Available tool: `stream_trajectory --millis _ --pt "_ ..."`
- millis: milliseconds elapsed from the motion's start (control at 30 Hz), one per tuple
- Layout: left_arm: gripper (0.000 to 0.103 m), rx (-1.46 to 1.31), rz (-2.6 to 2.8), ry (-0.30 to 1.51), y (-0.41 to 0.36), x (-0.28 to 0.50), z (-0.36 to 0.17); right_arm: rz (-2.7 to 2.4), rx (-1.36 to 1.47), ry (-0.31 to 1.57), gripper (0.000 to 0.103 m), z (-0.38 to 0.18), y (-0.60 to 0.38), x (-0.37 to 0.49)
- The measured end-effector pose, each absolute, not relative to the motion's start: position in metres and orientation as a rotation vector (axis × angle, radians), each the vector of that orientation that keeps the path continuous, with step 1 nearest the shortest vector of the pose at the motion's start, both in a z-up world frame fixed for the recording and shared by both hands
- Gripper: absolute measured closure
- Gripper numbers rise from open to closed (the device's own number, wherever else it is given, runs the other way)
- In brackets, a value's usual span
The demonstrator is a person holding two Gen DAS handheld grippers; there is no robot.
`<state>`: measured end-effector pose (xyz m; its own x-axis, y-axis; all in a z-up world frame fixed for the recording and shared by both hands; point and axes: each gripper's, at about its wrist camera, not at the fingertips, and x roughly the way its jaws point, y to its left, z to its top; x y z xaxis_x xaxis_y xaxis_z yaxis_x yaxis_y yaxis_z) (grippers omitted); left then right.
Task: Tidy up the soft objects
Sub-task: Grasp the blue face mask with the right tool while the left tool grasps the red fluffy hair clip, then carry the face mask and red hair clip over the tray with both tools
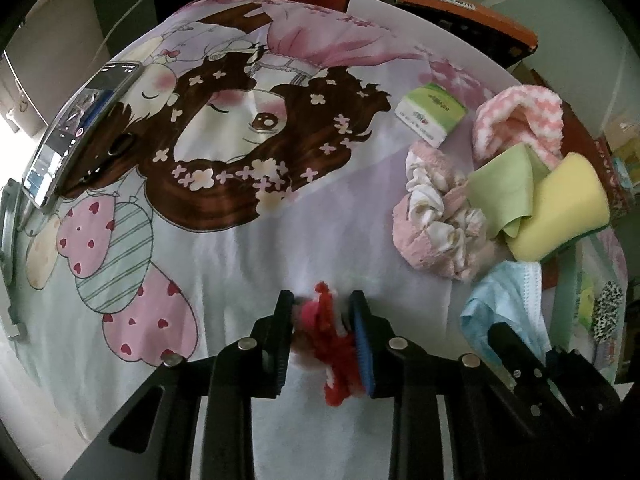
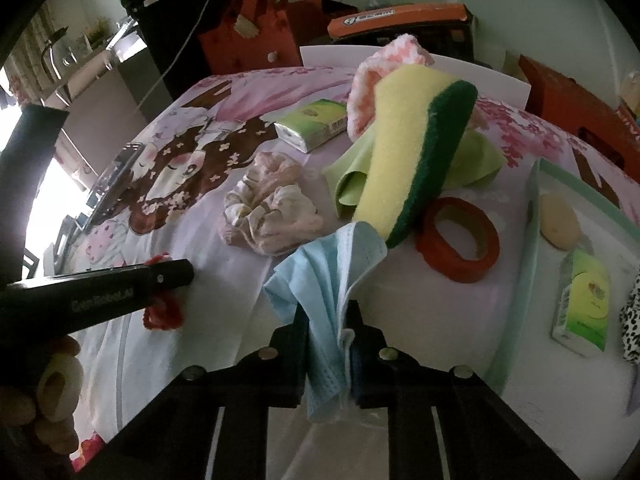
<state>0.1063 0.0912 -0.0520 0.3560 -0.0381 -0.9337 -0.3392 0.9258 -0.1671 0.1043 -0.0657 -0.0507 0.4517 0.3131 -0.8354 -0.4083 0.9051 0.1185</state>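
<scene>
Red yarn piece (image 1: 334, 344) pinched in left tongs (image 1: 320, 340); right tongs (image 2: 326, 344) clamp blue mask (image 2: 324, 300).

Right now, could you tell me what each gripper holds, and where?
Left gripper pinches the red yarn piece mid-body; right gripper clamps the blue face mask near its lower edge.

This looks like a lived-in home. The tabletop (image 1: 248, 288) wears a cloth (image 1: 224, 132) printed with a cartoon girl, hearts and pink blossom. On it lie household odds and ends: a tissue pack (image 1: 431, 113), a sponge (image 2: 416, 156), scrunchies (image 2: 272, 208), a face mask (image 2: 328, 280) and a tape roll (image 2: 460, 236). Behind stand a red felt bag (image 2: 256, 36), an orange box (image 2: 396, 20) and a trailing cable (image 2: 180, 52). Far left, a counter (image 2: 80, 64) holds glassware beside a bright window.
</scene>
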Motion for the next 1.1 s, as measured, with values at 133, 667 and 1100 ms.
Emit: stream_trajectory --millis 133,667,1100 --pt "0.074 -0.383 0.189 1.189 0.093 0.106 -0.048 0.453 -0.096 1.004 0.089 -0.049 -0.068 0.103" --pt "0.074 -0.425 0.167 1.066 0.099 0.096 -0.012 0.482 -0.023 0.837 0.091 0.0 -0.082 0.086" --pt "0.074 -0.345 0.052 0.851 0.061 0.093 0.052 0.39 0.07 0.681 0.09 0.05 -0.131 0.078"
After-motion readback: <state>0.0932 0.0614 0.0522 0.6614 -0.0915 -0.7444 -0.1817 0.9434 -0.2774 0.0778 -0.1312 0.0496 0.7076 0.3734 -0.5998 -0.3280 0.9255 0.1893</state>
